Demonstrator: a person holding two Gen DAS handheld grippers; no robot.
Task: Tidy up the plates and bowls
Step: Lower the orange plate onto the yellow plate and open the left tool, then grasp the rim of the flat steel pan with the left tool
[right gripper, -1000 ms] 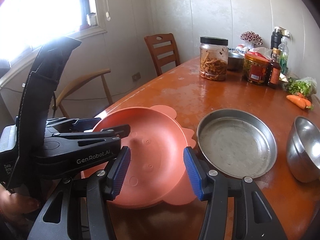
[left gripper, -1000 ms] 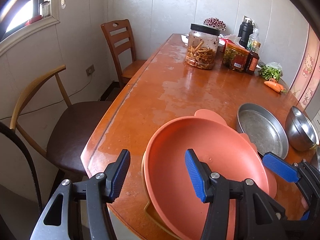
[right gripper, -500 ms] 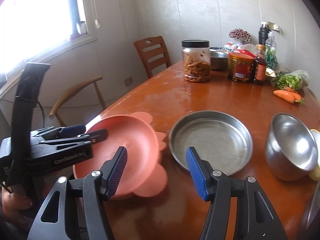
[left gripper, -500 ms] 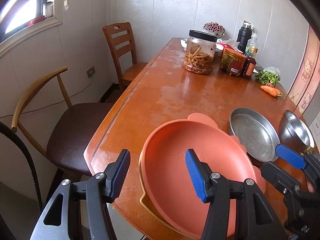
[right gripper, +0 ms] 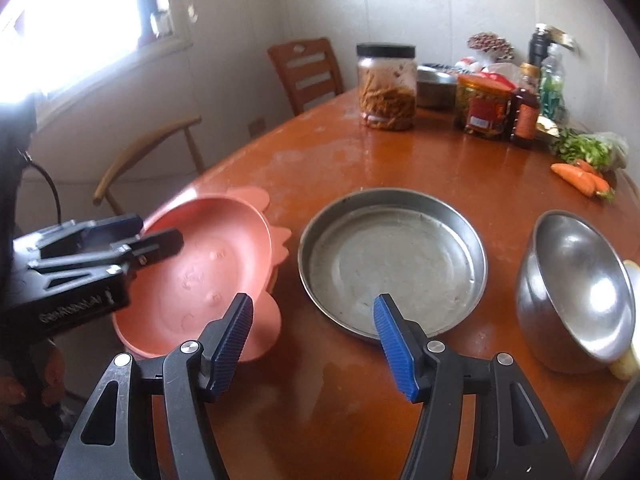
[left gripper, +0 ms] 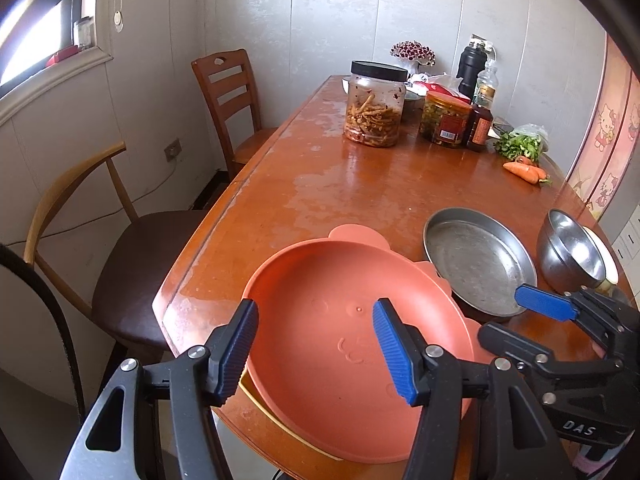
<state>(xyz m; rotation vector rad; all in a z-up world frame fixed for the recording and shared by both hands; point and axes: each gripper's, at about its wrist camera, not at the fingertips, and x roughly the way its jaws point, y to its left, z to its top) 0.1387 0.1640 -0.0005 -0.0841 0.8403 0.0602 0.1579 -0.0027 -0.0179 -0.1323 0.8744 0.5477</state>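
Observation:
A salmon-pink plate (left gripper: 340,320) with ear-shaped tabs sits on a yellow plate whose rim (left gripper: 256,396) shows beneath it, at the table's near-left corner. My left gripper (left gripper: 314,348) is open just above the pink plate's near edge. In the right wrist view the pink plate (right gripper: 212,272) is at the left. A round steel pan (right gripper: 394,260) lies right of it, and a steel bowl (right gripper: 576,292) further right. My right gripper (right gripper: 314,344) is open and empty, above the table at the pan's near rim. The pan (left gripper: 478,260) and bowl (left gripper: 572,252) also show in the left wrist view.
At the far end of the wooden table (left gripper: 360,184) stand a black-lidded jar (left gripper: 374,104), a pickle jar (left gripper: 444,118), bottles (left gripper: 480,120), greens (left gripper: 520,144) and carrots (left gripper: 524,172). Two chairs (left gripper: 232,96) stand along the left side. A pale dish edge (right gripper: 628,364) shows behind the steel bowl.
Both grippers have pulled back from the pink plate. The right gripper has swung rightward, from over the pink plate to in front of the steel pan. Both stay open.

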